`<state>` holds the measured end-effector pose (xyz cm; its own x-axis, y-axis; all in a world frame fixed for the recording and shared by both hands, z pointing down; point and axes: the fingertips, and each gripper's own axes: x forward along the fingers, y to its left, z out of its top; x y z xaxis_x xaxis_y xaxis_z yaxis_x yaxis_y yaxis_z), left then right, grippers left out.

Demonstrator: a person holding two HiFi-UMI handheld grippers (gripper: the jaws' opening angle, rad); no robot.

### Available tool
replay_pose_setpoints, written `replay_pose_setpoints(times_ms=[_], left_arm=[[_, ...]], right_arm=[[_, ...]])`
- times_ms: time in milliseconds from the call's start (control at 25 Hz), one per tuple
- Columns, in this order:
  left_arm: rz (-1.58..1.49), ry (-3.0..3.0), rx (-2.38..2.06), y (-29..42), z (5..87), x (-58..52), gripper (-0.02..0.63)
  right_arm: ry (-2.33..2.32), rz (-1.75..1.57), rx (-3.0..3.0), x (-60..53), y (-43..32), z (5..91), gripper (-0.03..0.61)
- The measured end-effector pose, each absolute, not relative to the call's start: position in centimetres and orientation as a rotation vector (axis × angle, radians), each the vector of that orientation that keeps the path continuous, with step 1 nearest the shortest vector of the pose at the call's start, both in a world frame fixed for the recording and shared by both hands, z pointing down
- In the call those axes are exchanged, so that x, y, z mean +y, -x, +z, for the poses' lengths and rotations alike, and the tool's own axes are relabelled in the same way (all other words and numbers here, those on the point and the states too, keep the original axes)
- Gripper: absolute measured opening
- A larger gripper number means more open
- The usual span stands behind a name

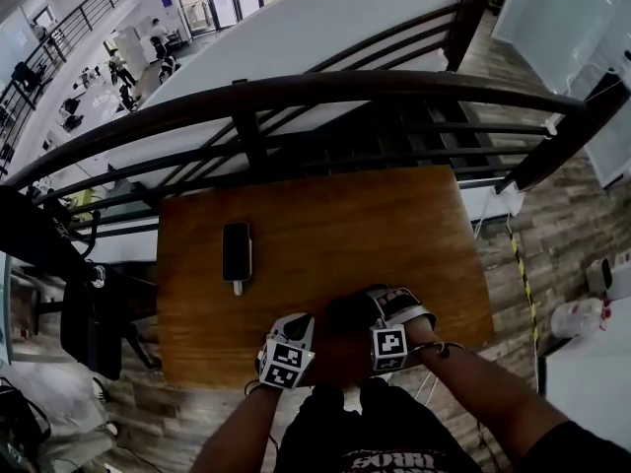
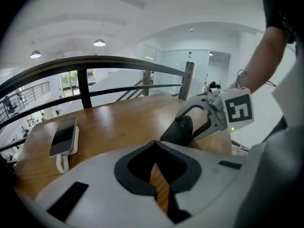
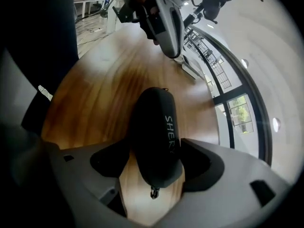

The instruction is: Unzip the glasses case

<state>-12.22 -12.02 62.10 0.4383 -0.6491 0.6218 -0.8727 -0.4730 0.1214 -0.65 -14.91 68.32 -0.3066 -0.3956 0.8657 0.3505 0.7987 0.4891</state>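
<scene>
The glasses case looks matt, the wooden table smooth and glossy.

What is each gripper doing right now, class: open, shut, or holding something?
Left gripper: shut, empty.
Right gripper: open, with its jaws either side of the glasses case.

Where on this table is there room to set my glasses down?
Bare wood: the table from the phone right to its edge and back to the railing; a narrow strip left of the phone. Crowded: the near edge, where the right hand-held gripper straddles the glasses case, the left hand-held gripper beside it.
</scene>
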Motion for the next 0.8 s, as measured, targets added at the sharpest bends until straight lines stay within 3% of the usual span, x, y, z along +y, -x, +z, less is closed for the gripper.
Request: replay_pose_setpoints(times_ms=[240, 360, 440, 800], left_arm=[[0.753, -2.324, -1.167, 11.3, 65.0, -12.9, 0.0], [0.804, -2.364, -1.082, 10.6, 65.9, -13.5, 0.031], [0.874, -2.4, -1.03, 10.1, 66.7, -13.5, 0.072], [1.307, -2.613, -0.776, 8.7, 69.9, -13.9, 0.076]], right_arm=[[-0.033, -0.748, -1.692, -16.8, 1.1, 68.9, 0.295], [0.008, -0.727, -1.723, -16.5, 0.8, 68.8, 0.293], [0.032, -0.703, -1.757, -16.0, 0.8, 69.1, 0.291], [0.163, -0.678, -1.815, -15.8, 1.1, 68.0, 0.29]])
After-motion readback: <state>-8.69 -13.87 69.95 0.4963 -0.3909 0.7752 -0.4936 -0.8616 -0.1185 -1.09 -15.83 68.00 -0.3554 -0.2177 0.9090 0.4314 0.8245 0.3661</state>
